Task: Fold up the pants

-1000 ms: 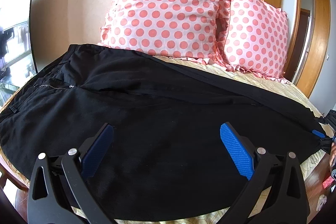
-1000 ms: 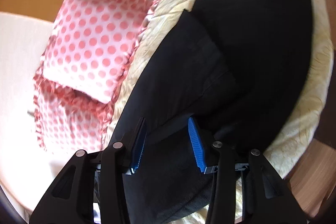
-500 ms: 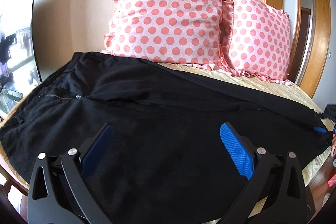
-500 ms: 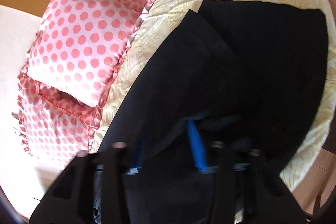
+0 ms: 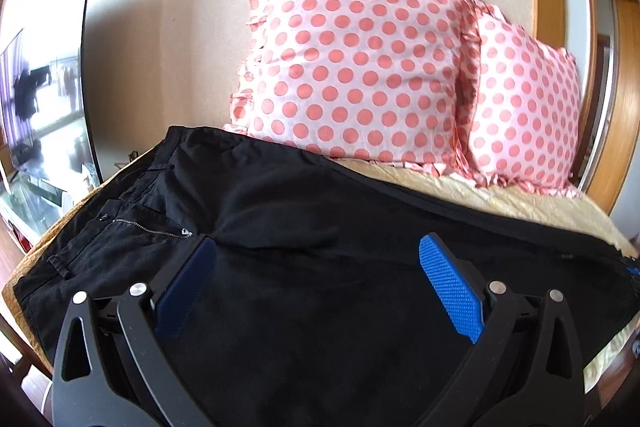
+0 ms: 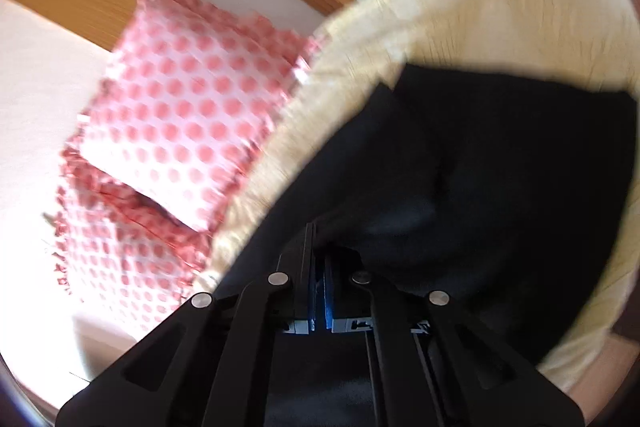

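Black pants (image 5: 304, 227) lie spread across the bed, waistband and zipper (image 5: 144, 227) at the left, legs running to the right. My left gripper (image 5: 316, 267) is open and hovers just above the pants near the crotch, holding nothing. My right gripper (image 6: 320, 259) is shut on the leg end of the pants (image 6: 480, 187); the cloth bunches up around its blue pads. The right wrist view is blurred by motion. A bit of the right gripper's blue shows at the far right of the left wrist view (image 5: 632, 271).
Two pink polka-dot pillows (image 5: 352, 59) (image 5: 528, 111) lean against the wall at the head of the bed. The yellow bedspread (image 5: 500, 195) (image 6: 480, 19) lies under the pants. A TV (image 5: 40, 107) stands at the left, a wooden door frame (image 5: 560, 27) at the right.
My right gripper has closed from open onto the leg end of the pants and is moving. My left gripper stayed open and tilted upward over the pants.
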